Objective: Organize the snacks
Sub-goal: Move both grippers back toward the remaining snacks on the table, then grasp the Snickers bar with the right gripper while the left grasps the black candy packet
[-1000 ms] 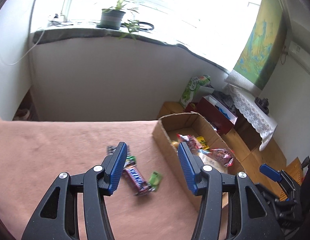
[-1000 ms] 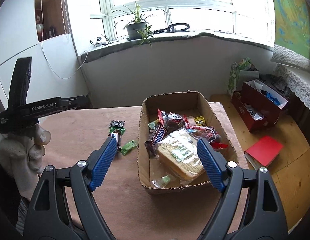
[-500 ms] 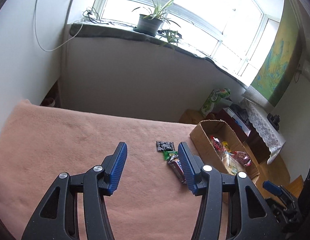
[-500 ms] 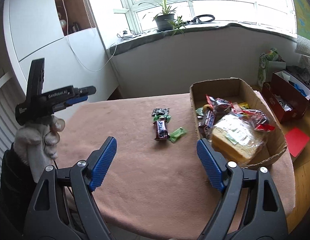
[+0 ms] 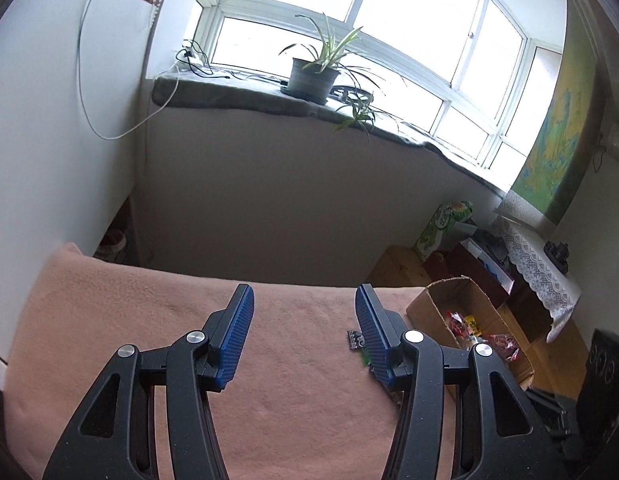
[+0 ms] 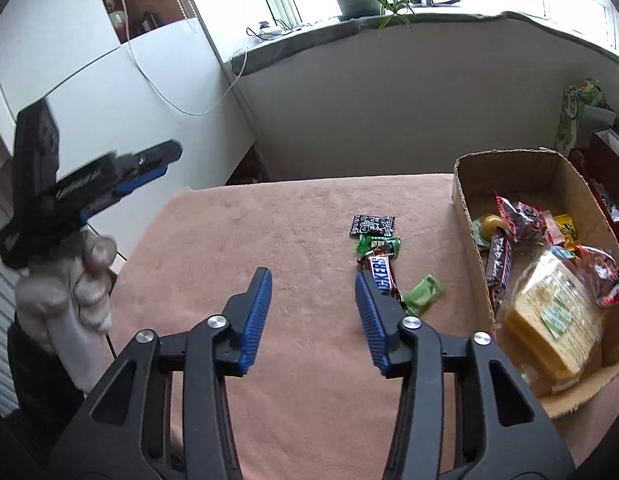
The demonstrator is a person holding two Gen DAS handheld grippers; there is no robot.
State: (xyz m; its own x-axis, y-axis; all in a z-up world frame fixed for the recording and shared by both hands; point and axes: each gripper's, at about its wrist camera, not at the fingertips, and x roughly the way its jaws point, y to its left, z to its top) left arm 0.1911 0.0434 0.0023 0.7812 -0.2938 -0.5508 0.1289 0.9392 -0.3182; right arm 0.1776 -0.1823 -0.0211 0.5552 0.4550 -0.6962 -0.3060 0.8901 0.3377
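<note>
Four wrapped snacks (image 6: 379, 258) lie in a loose row (Snickers included) beside the filled cardboard box (image 6: 469, 216).

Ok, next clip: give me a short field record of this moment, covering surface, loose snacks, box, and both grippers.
surface: pink blanket-covered table
loose snacks: black patterned wrapper, green candy wrapper, brown Snickers bar, small light-green packet, lying in a rough line
box: open brown cardboard box at the table's right end, holding wrapped wafers and mixed candies
left gripper: open, nothing between its jaws
right gripper: jaws have just been closing, nothing between them, right finger tip by the Snickers bar
</note>
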